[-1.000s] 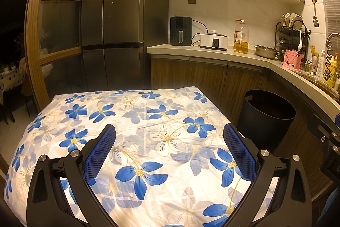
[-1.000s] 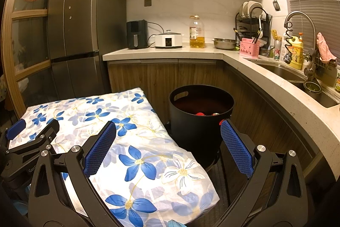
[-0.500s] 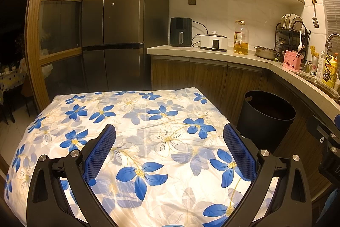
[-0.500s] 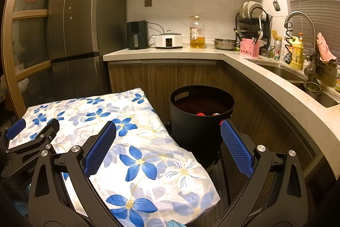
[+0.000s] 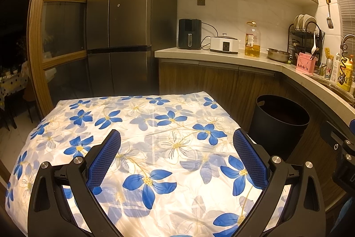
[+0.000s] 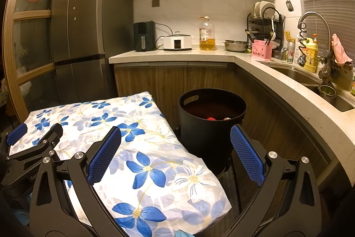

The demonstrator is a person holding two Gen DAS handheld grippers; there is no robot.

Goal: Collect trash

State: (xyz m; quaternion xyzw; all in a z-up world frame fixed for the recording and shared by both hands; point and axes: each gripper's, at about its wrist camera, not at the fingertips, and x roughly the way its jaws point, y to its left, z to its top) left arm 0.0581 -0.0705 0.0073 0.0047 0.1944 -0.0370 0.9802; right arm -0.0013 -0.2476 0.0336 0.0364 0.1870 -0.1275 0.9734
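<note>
Upright black bin (image 6: 212,126), trash (image 6: 211,118) inside

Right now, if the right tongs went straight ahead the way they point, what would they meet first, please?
Most likely the black trash bin, which sits centred between the open right tongs. The flowered tablecloth edge lies just left of that line; depth is hard to judge.

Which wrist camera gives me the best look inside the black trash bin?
The right wrist view: the black trash bin stands near centre, its open top facing the camera, with something red at the bottom. The left wrist view shows the bin off to the right; its inside is only dark.
</note>
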